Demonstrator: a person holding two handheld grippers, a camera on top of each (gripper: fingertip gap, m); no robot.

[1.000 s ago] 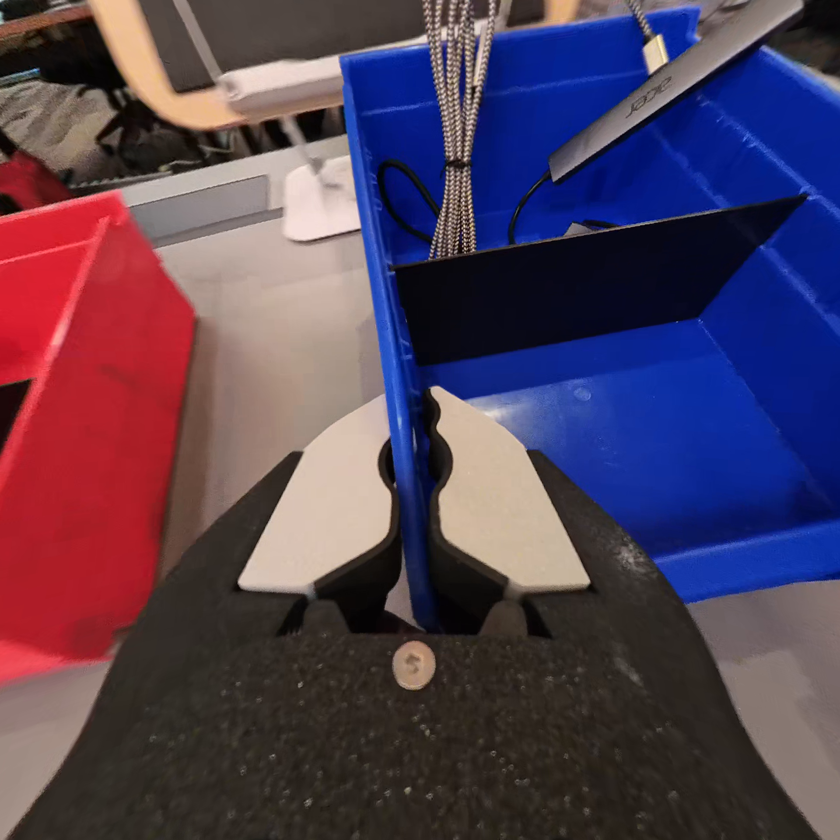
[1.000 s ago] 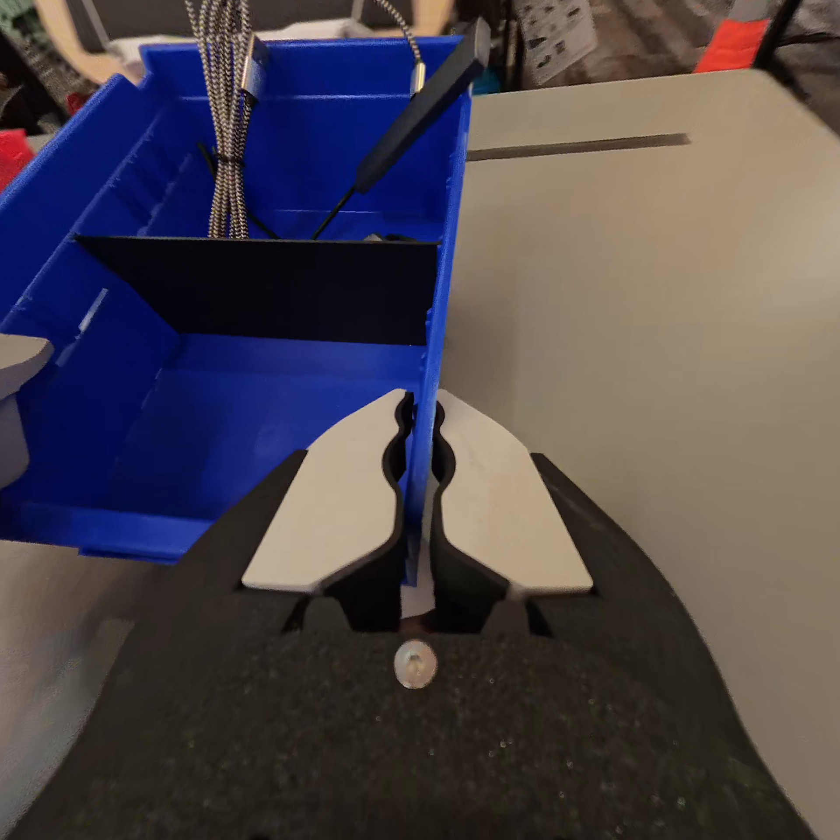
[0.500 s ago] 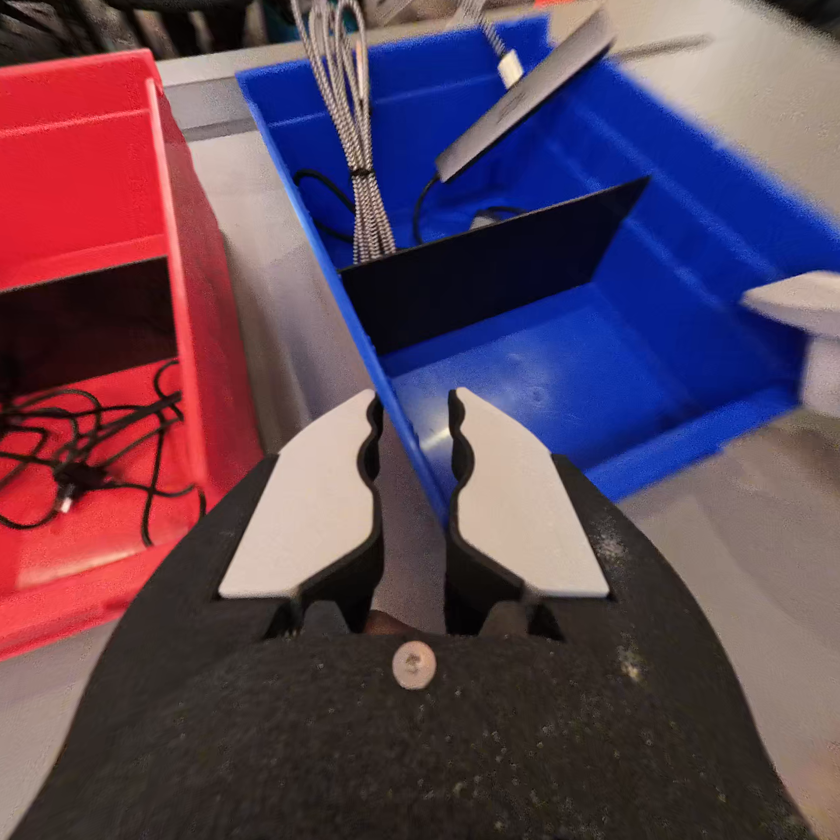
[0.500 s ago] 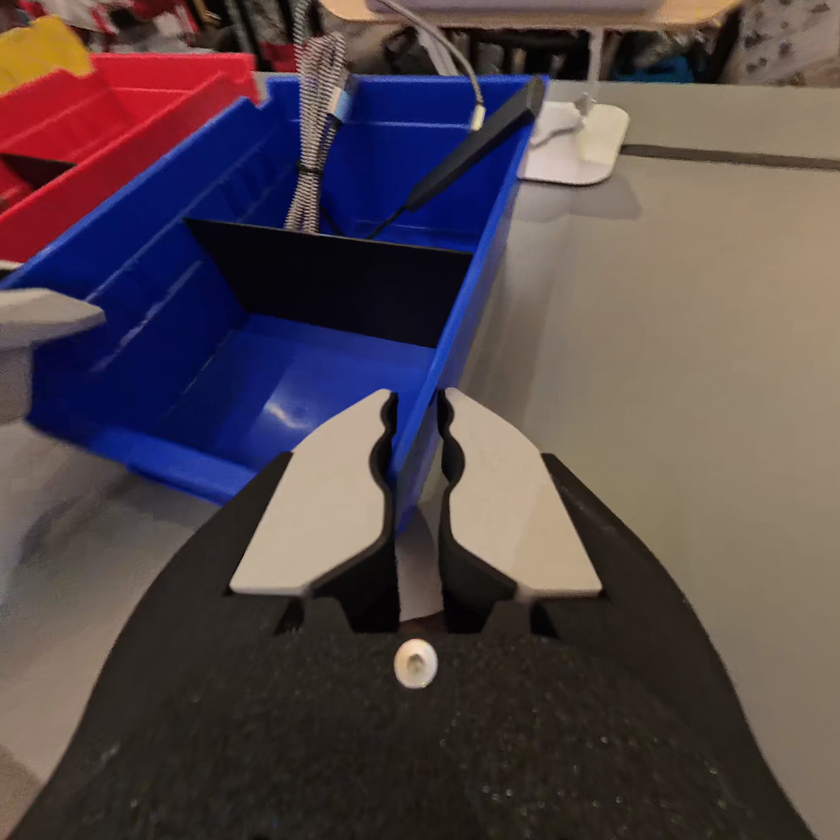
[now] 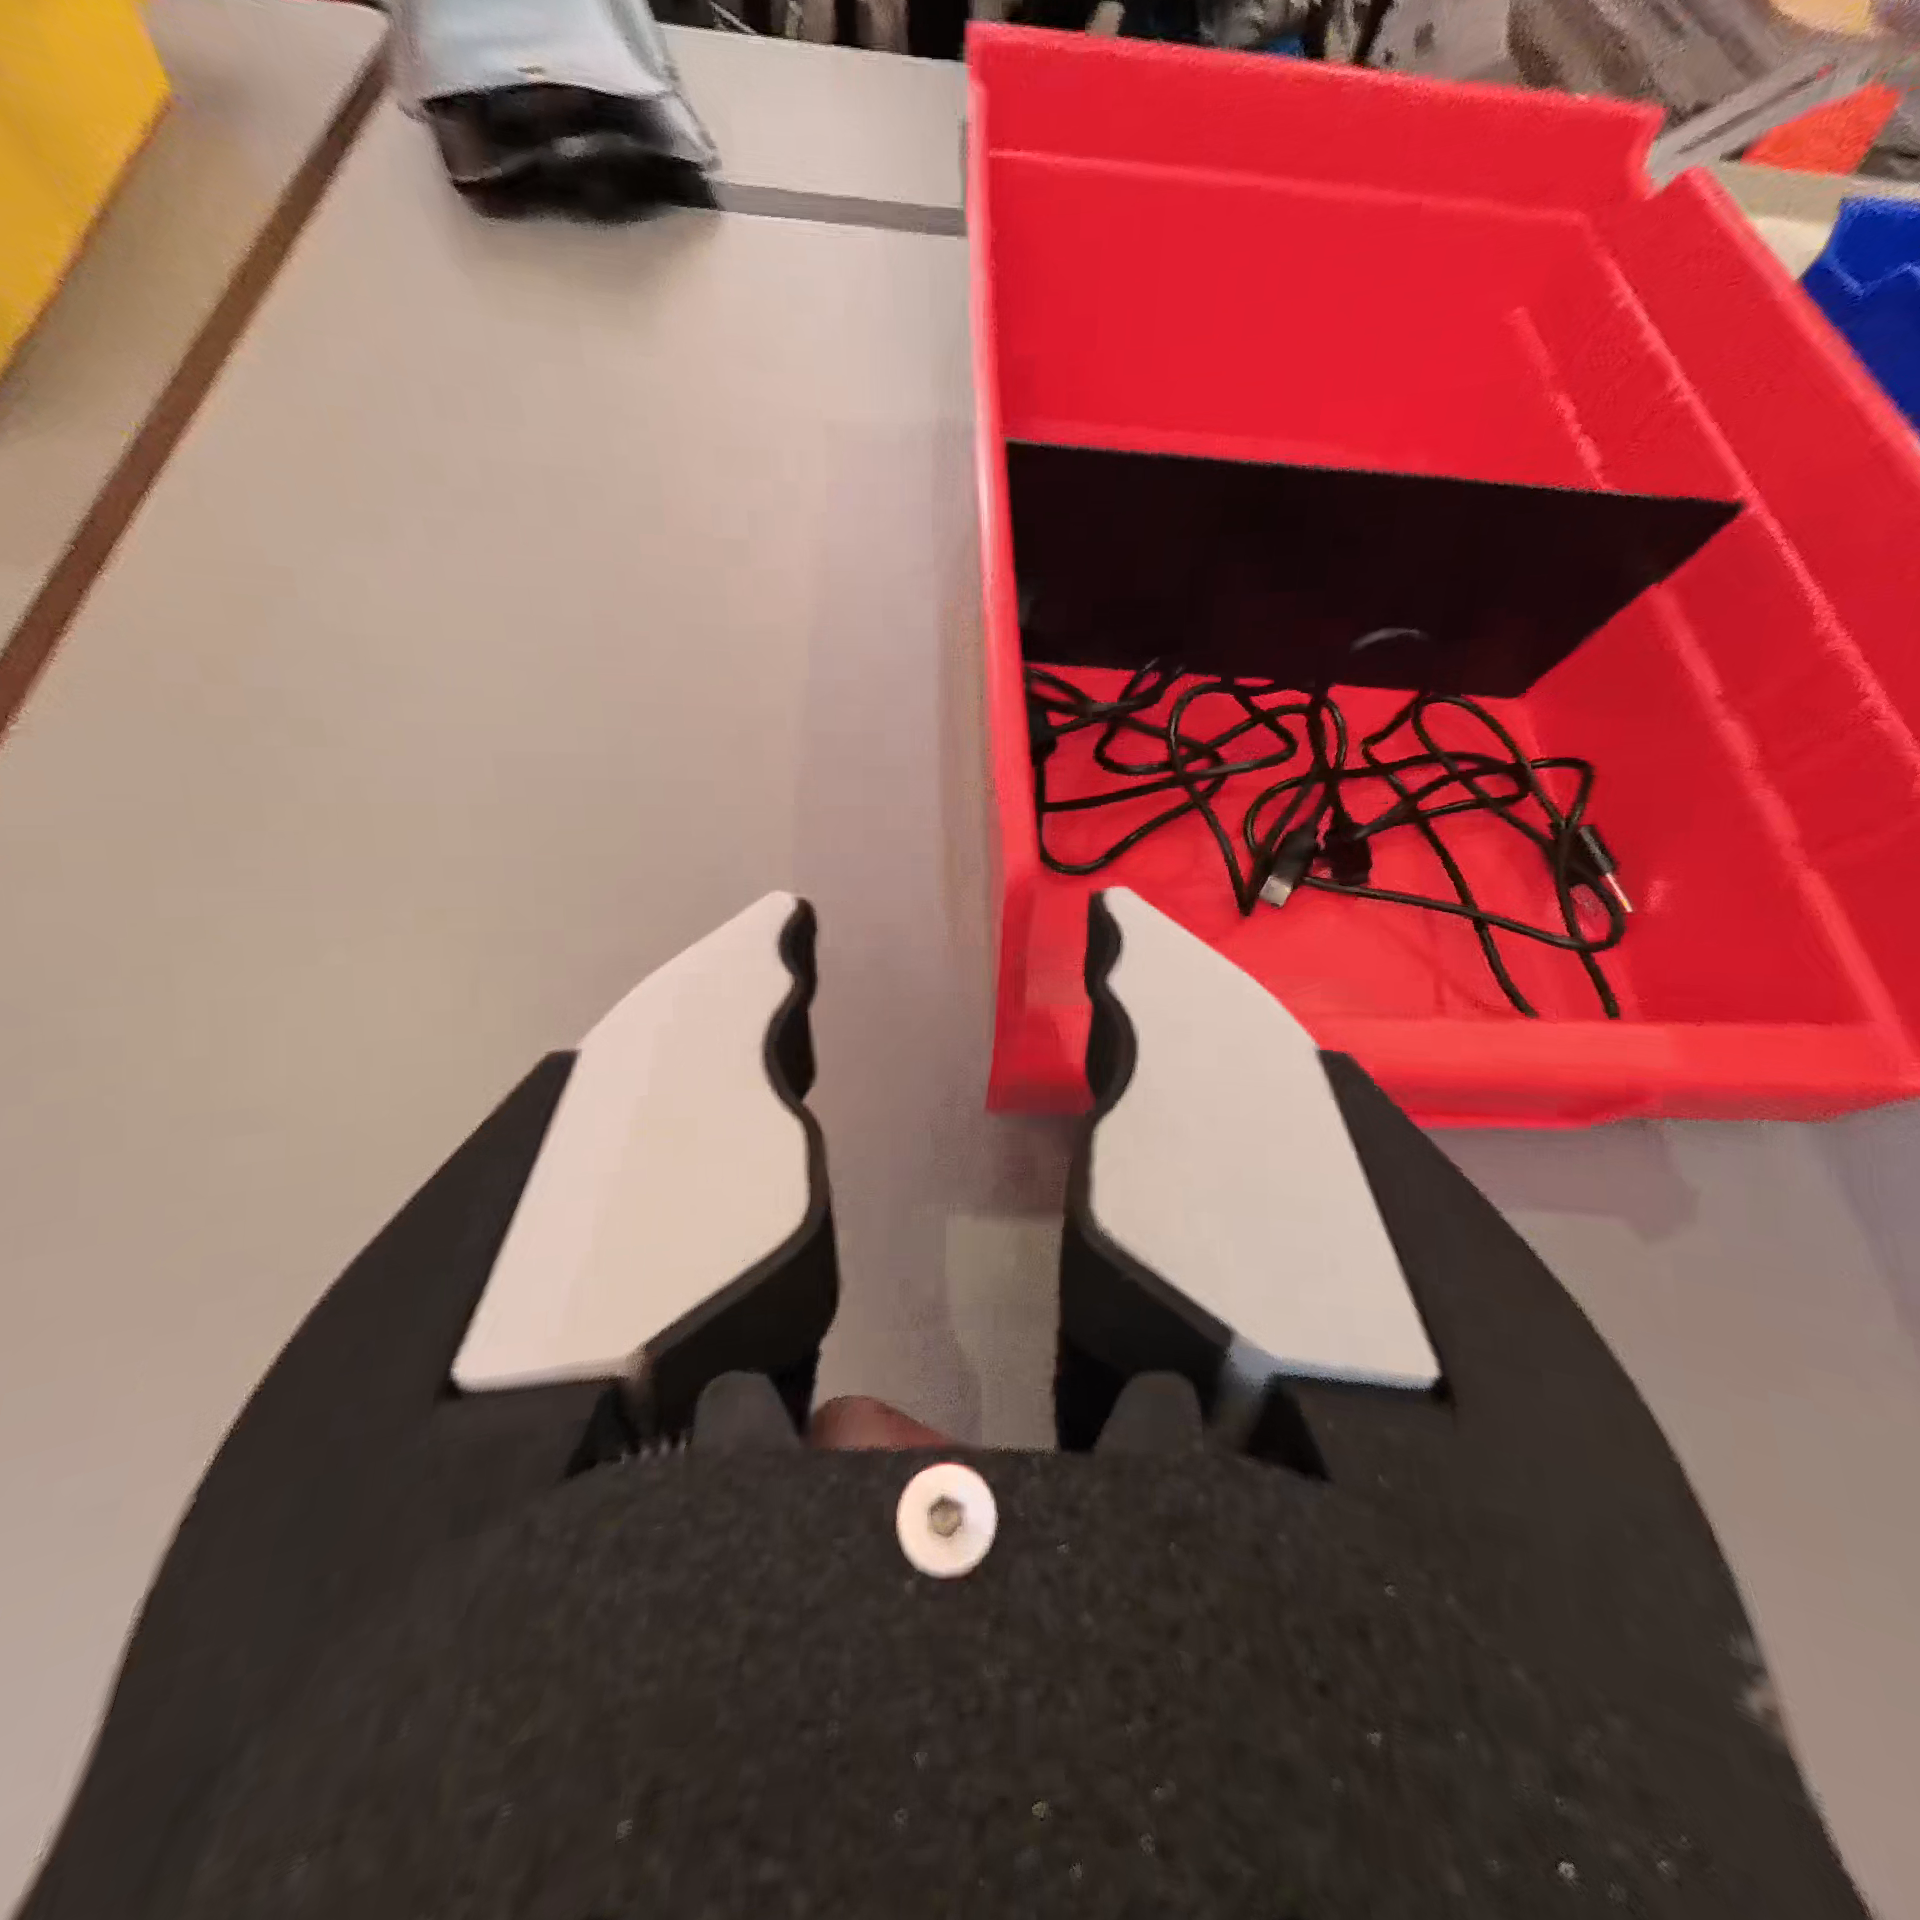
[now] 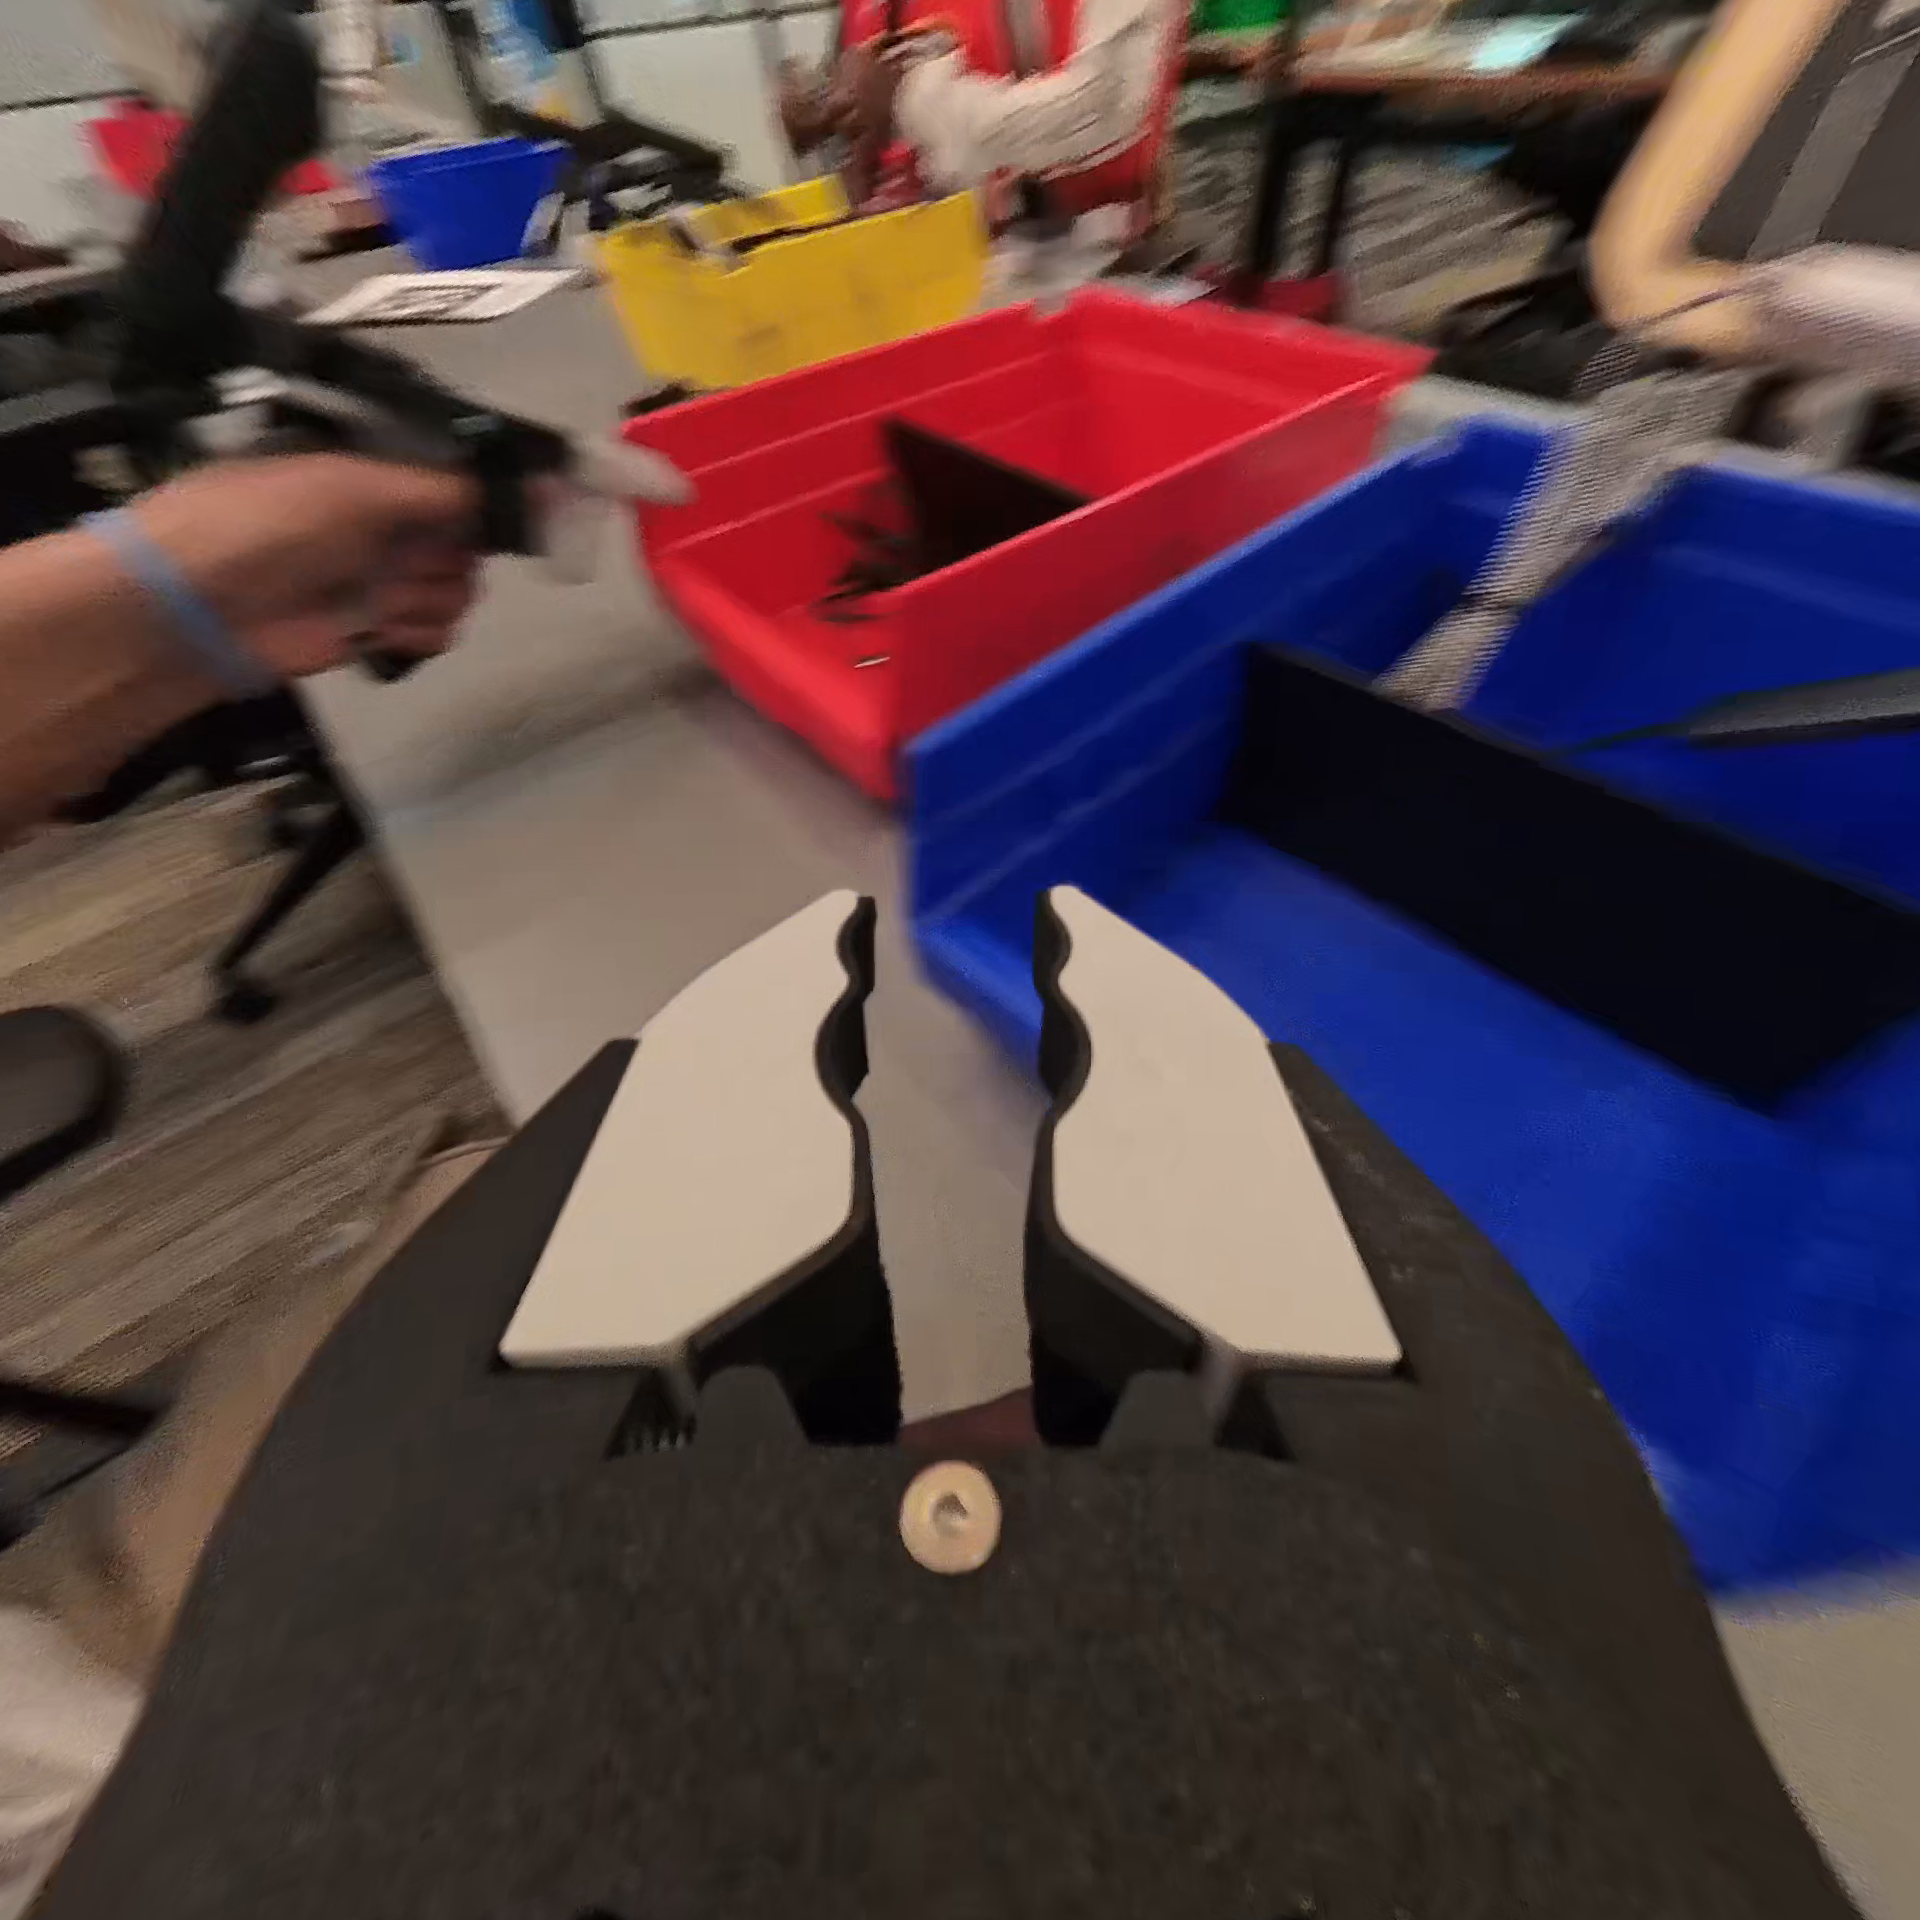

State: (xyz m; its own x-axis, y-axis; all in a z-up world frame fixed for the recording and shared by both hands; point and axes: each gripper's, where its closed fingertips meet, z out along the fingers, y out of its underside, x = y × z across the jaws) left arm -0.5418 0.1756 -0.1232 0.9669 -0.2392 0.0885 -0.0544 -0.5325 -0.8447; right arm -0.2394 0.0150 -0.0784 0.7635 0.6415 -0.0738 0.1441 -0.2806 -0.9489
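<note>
Hovering left tool (image 5: 945,914), seemingly beside red bin (image 5: 997,727)

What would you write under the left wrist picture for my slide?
Open left gripper holding nothing, above the grey table, beside a red bin with tangled black cables.

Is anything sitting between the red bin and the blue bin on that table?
Nothing: in the right wrist view, only a narrow strip of bare grey table separates the red bin from the blue bin.
</note>
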